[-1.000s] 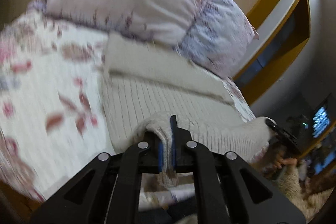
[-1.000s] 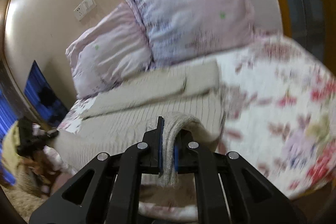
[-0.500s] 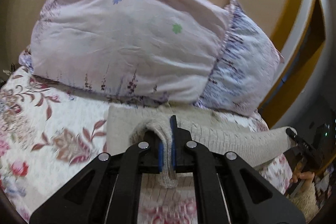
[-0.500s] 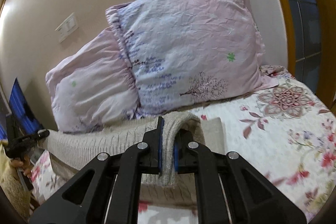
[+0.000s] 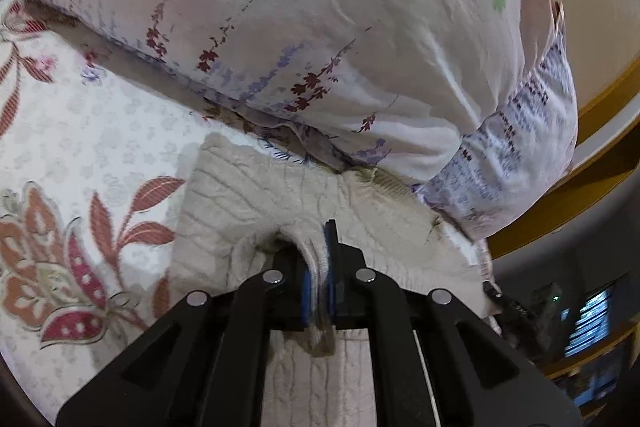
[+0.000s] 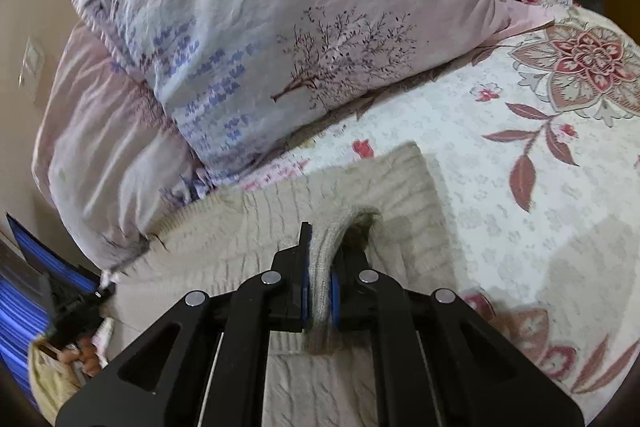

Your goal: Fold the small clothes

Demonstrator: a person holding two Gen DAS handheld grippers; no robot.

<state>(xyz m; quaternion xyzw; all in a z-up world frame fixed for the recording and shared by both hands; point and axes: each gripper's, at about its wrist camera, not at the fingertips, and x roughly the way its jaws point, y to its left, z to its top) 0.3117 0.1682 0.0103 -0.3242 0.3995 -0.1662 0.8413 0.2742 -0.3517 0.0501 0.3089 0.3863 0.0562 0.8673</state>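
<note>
We have the sweater (image 5: 256, 211) pinched at both ends: the left gripper (image 5: 318, 287) is clamped on a bunch of knit at one corner, the right gripper (image 6: 318, 295) on the other. The sweater lies on the floral bedspread (image 5: 100, 147), its far edge touching the pillows (image 5: 280, 27).

The likely trouble is the far edge. If we carry the held hem further forward, it could ride up against or tuck under the pillows, leaving a crooked fold. Each grip takes only a narrow bunch, so uneven pulling between the hands might skew the fold or slip the knit out.

The left view shows the far-left corner lying flat and the knit butting under the pillow. The right view shows the far-right corner clear of the pillows, and the other gripper at the left edge.
</note>
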